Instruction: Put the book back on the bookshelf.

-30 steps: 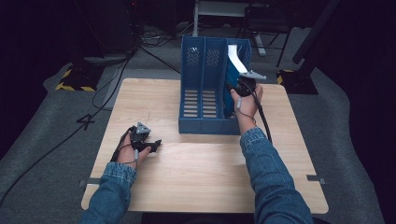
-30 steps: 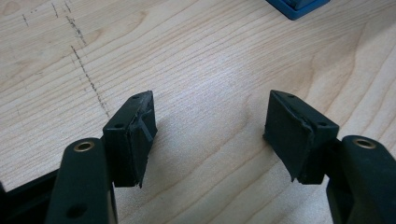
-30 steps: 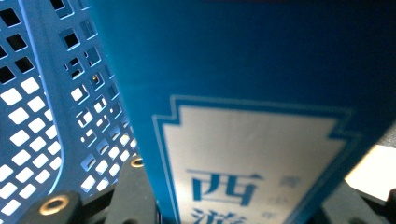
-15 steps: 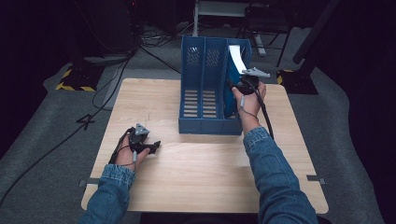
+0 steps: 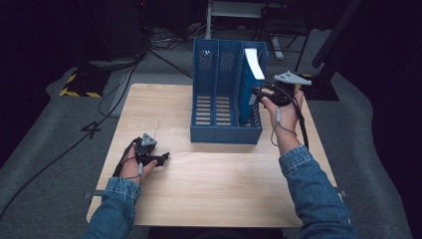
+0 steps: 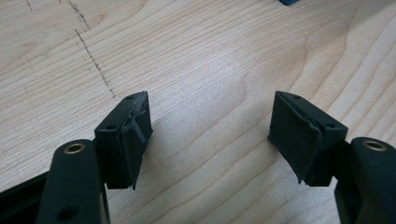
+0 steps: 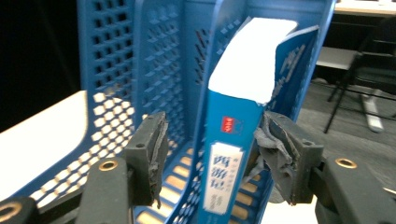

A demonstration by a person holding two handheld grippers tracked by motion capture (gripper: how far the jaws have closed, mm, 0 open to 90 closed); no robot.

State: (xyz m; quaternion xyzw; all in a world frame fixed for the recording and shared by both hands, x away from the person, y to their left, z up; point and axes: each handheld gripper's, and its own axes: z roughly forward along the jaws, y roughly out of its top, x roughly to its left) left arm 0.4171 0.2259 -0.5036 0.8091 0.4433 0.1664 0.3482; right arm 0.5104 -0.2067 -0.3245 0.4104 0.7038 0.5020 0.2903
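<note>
Your right gripper (image 7: pixel 212 154) eased back, jaws spread around the book (image 7: pixel 243 140) standing in the blue rack (image 5: pixel 219 107); left gripper (image 6: pixel 210 140) rested spread on the surface (image 5: pixel 214 184).

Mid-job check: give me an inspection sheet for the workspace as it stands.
Surface: wooden table, pencil marks near its left side.
Job's things: blue file rack with three slots; blue book upright in the right slot.
Clutter: nothing seen.
Tongs: left tongs open, low over bare wood; right tongs open, straddling the book's spine.
Cables: one trails from each pair of tongs; more on the floor.
Surroundings: dark room, grey floor mat.
</note>
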